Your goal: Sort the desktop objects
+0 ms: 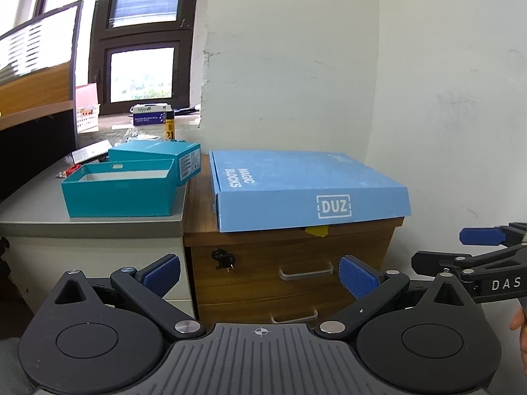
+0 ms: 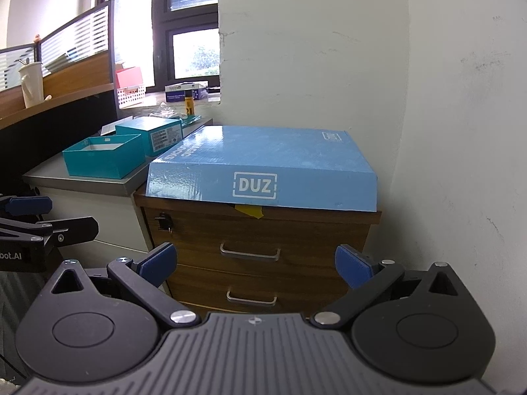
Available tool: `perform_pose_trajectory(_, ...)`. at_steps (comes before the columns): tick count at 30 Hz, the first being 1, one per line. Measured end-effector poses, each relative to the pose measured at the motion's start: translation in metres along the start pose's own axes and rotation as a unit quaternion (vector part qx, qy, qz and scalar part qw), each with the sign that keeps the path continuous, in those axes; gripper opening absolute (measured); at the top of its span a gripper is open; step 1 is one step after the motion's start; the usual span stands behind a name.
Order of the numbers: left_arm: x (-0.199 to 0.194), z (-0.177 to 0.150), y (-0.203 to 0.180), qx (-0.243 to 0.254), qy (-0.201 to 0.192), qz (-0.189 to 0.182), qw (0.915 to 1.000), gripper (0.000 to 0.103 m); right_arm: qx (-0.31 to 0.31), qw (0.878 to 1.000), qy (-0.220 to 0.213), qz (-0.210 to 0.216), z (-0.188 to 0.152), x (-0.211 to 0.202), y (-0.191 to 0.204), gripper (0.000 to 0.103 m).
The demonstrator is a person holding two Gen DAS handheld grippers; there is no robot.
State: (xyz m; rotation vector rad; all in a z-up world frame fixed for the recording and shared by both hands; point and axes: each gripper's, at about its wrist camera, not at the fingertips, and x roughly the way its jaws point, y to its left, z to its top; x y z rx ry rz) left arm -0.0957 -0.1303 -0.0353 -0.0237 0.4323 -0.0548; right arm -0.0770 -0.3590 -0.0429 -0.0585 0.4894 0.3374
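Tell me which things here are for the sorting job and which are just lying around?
For the job:
- big blue DUZ box on the wooden drawer cabinet
- open teal box
- closed teal box behind it
- left hand-held gripper and right hand-held gripper, both open and empty

Just lying about:
- white paper cup
- white basket on the windowsill
- key in the drawer lock
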Motion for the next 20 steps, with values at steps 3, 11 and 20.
perform_pose_trajectory(3, -0.0006, -0.0006, -0.0038, 0.008, 0.0, -0.001, 1.0, 0.103, -0.001, 1.0, -0.001, -0.001, -0.0015, -0.0002, -0.0001, 0.103)
perform_pose_trajectory(11, 0.0007, -0.0017, -0.007, 0.013, 0.005, -0.001, 0.9999, 0.103, 0.004, 1.0, 0.001, -0.002, -0.0043, 0.0021, -0.0039, 0.103)
perform_pose_trajectory(20, 0.0012, -0.0026, -0.0093, 0.021, 0.002, -0.002, 0.9998, 0.103, 0.006, 1.0, 0.003, -0.002, -0.0059, 0.0042, -0.0049, 0.103)
